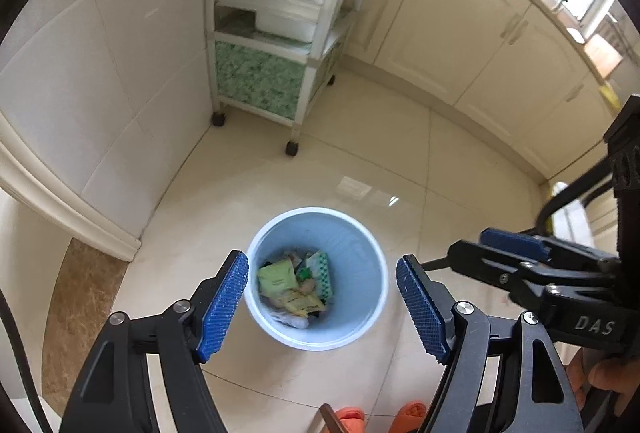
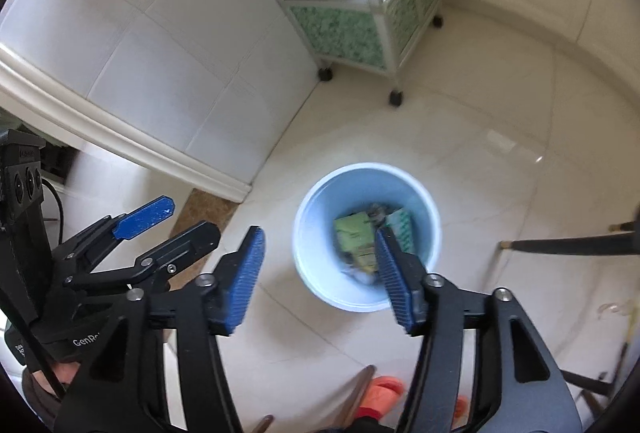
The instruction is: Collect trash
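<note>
A pale blue trash bin (image 1: pixel 362 233) stands on the tiled floor and holds several crumpled wrappers (image 1: pixel 294 283), yellow-green and green-white. My left gripper (image 1: pixel 322 307) is open and empty, held above the bin. My right gripper (image 2: pixel 320 275) is open and empty too, above the bin's (image 2: pixel 320 201) left side, where the wrappers (image 2: pixel 354 237) also show. The right gripper (image 1: pixel 476 249) also appears at the right of the left wrist view. The left gripper (image 2: pixel 180 223) appears at the left of the right wrist view.
A white wheeled shelf cart (image 1: pixel 276 33) with green patterned panels stands in the corner by the tiled wall. Cream cabinets (image 1: pixel 472 45) run along the back right. Orange slippers (image 1: pixel 380 415) show at the bottom. A dark chair leg (image 2: pixel 568 245) reaches in from the right.
</note>
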Available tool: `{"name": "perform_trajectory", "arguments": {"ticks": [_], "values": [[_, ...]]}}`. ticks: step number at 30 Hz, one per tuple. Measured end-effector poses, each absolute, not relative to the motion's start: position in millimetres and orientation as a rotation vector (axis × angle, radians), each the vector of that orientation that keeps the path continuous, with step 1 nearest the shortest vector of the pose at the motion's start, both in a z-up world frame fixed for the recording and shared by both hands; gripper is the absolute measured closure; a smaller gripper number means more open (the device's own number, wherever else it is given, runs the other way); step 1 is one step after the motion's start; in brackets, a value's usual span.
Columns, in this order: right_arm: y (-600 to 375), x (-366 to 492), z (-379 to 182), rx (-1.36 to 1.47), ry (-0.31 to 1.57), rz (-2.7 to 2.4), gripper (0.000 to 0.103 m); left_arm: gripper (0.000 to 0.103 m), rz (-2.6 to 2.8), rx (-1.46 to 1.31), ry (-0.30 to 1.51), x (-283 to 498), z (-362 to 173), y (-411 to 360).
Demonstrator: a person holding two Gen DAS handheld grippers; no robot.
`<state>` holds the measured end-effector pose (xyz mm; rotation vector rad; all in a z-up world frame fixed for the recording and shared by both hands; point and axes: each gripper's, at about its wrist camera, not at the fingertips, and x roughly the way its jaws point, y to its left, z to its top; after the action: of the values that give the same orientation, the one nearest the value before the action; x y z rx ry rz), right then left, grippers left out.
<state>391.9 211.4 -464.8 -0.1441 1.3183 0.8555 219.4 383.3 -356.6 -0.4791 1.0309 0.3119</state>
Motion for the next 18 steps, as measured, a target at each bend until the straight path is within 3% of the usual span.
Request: {"name": "perform_trajectory", "arguments": {"ticks": [3, 7, 9, 14, 18], "values": [[194.2, 384.4, -431.3, -0.179, 1.249, 0.798, 0.024, 0.026, 0.287, -0.472, 0.983, 201.6, -330.7, 368.2], [156.4, 368.2, -374.6, -0.200, 1.123, 0.725, 0.018, 0.018, 0.264, -0.420, 0.896, 174.8, -284.7, 340.1], [138.7, 356.1, -345.9, -0.219, 1.050, 0.696, 0.009, 0.013, 0.243, -0.386, 0.840, 161.2, -257.8, 323.5], [86.3, 319.1, -275.6, -0.202, 0.892, 0.644, 0.006, 0.001, 0.184, -0.307, 0.680, 121.2, -187.0, 271.6], [31.1, 294.8, -231.5, -0.154, 0.808, 0.590, 0.002, 0.001, 0.131, -0.234, 0.583, 89.7, -139.9, 221.2]]}}
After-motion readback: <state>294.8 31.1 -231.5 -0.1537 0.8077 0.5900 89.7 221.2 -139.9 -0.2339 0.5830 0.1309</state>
